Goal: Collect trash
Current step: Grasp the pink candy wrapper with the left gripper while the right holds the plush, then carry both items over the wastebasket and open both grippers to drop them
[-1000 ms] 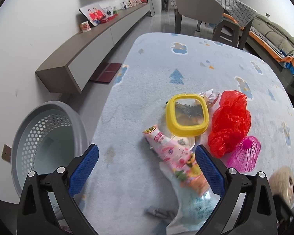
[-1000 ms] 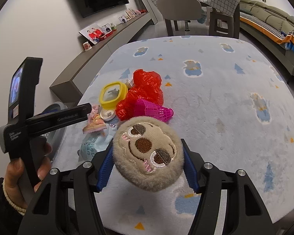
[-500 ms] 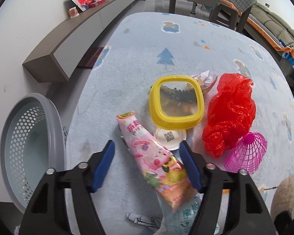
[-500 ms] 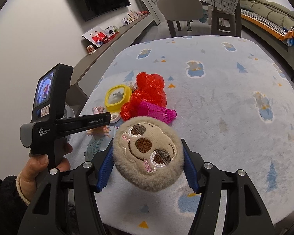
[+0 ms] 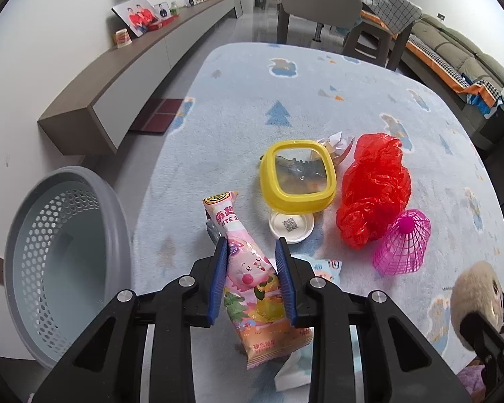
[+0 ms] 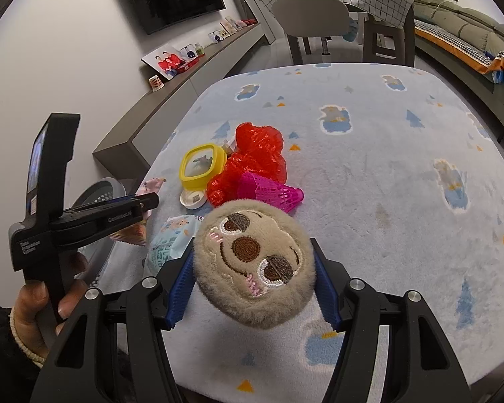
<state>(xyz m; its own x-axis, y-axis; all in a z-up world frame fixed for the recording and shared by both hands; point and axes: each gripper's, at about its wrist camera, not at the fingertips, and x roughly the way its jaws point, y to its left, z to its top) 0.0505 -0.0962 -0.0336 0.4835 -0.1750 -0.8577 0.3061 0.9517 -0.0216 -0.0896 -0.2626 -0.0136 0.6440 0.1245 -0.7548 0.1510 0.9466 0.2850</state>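
My left gripper (image 5: 250,252) is shut on a pink snack wrapper (image 5: 248,275) and holds it over the near edge of the pale blue rug (image 5: 319,84). A grey perforated trash basket (image 5: 50,262) stands to its left on the floor. My right gripper (image 6: 252,268) is shut on a round beige plush sloth face (image 6: 255,265). On the rug lie a yellow-rimmed lid (image 5: 299,174), a white cap (image 5: 290,225), a crumpled red plastic bag (image 5: 373,188), a pink shuttlecock (image 5: 403,241) and a blue wipes pack (image 6: 171,241).
A long low wall cabinet (image 5: 144,67) with framed photos runs along the left. A chair (image 5: 319,3) and a table with a checked cloth stand at the far end. A sofa (image 5: 460,53) is at the right.
My left gripper moved down onto the pink wrapper, closed its jaws on it and lifted it. My right gripper kept its hold on the plush face and tilted slightly.
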